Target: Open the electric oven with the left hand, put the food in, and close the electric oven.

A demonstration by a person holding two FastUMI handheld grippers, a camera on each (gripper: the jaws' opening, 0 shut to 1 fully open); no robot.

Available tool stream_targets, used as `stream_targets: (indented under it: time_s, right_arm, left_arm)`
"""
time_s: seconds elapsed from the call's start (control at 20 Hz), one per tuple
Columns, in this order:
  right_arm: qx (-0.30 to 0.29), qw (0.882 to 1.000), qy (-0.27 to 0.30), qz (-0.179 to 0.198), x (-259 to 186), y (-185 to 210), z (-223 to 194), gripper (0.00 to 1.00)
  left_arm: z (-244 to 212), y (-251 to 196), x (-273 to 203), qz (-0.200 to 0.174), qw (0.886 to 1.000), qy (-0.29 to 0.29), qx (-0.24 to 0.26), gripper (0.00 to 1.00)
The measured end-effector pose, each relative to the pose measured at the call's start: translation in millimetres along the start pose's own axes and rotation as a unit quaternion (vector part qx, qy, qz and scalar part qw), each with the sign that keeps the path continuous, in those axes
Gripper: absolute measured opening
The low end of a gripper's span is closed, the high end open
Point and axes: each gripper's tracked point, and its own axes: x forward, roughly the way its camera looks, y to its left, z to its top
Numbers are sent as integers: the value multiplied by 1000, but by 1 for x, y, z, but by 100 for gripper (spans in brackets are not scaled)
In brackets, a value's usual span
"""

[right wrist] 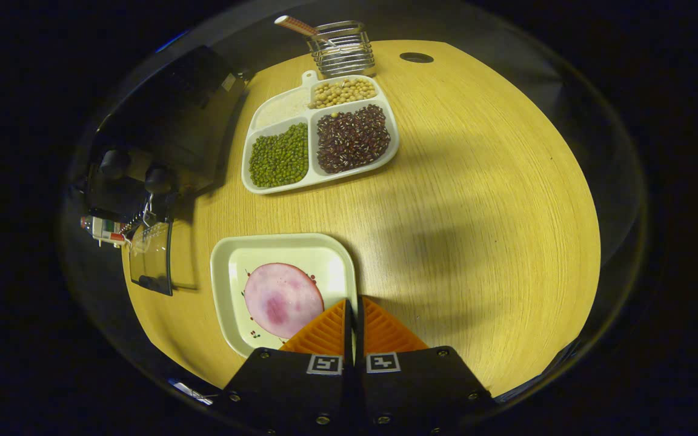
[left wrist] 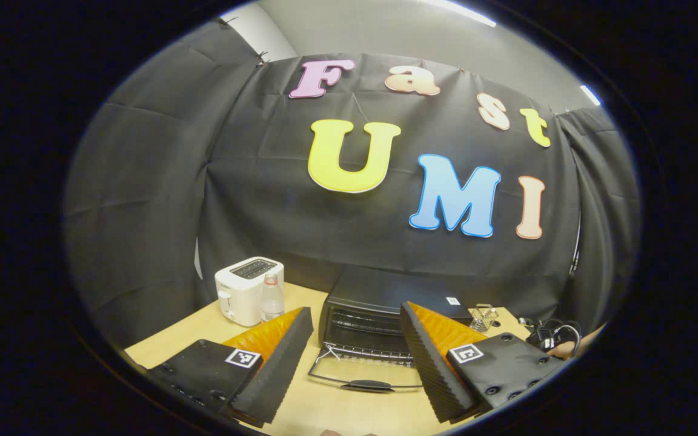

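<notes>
Oven (left wrist: 385, 315) door (left wrist: 364, 369) already down, straight ahead between the spread left tongs (left wrist: 358, 357). Food step now: right tongs (right wrist: 353, 321) clamped on the square plate's (right wrist: 228, 290) rim, ham slice (right wrist: 282, 300) just left. Next: lift, carry level. Beyond, divided tray (right wrist: 309, 127) of beans and grains.

The left gripper (left wrist: 356, 327) was held level and pointed forward, its two orange-backed fingers (left wrist: 276, 357) spread wide apart with nothing between them. The right gripper (right wrist: 352, 309) pointed steeply downward, its fingers (right wrist: 325, 330) pressed together along their length, gripping nothing.
</notes>
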Motion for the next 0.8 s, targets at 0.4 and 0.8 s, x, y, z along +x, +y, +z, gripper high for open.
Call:
stream_targets:
  time_s: [0.4, 0.8]
  right_arm:
    - [133, 981, -13, 142, -13, 4, -17, 0]
    - [166, 960, -50, 218, -32, 15, -29, 0]
  left_arm:
    - [7, 4, -4, -1, 1000, 1, 6, 100]
    - [15, -16, -6, -21, 1000, -8, 10, 100]
